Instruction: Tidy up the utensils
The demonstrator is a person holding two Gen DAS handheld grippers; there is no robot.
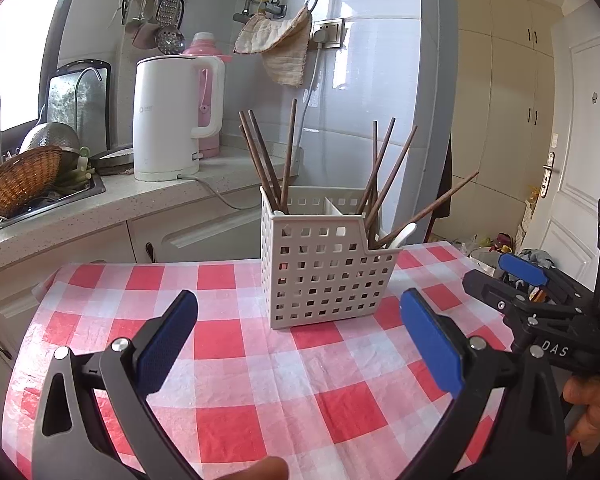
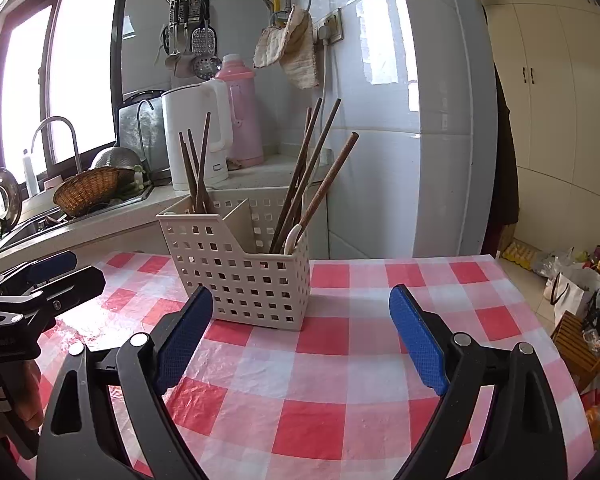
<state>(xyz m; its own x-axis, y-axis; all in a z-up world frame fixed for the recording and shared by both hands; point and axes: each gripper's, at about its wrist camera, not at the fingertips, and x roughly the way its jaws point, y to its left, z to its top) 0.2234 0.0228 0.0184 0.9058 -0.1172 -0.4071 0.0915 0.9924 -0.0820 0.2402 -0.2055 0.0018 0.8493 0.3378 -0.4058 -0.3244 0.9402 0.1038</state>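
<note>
- The white perforated utensil caddy (image 1: 326, 276) stands upright on the red-and-white checked tablecloth (image 1: 236, 364), toward the far side of the table. A divider wall splits it into two compartments.
- In the left wrist view, the left compartment holds a group of dark wooden chopsticks (image 1: 274, 160). They stand nearly upright, with their long axis close to vertical and their free ends pointing up, a little fanned out.
- The right compartment holds a second group of chopsticks (image 1: 384, 172). These lean to the right, and one of them (image 1: 432, 208) lies much lower than the others, its end pointing up and right over the low side of the caddy.
- A white spoon (image 1: 404, 234) also rests in the right compartment. Its handle points up and right; the bowl is hidden inside, so I cannot tell how it sits.
- The left gripper (image 1: 298, 344) is held above the tablecloth, in front of the caddy. Its blue pads are wide apart and nothing is between them.
- The right gripper (image 2: 300, 340) is also in front of the caddy and a little to its right side. Its jaws are spread wide and hold nothing.
- Behind the table there is a kitchen counter with a white kettle (image 1: 166, 118) and a pink thermos (image 1: 206, 46).
</note>
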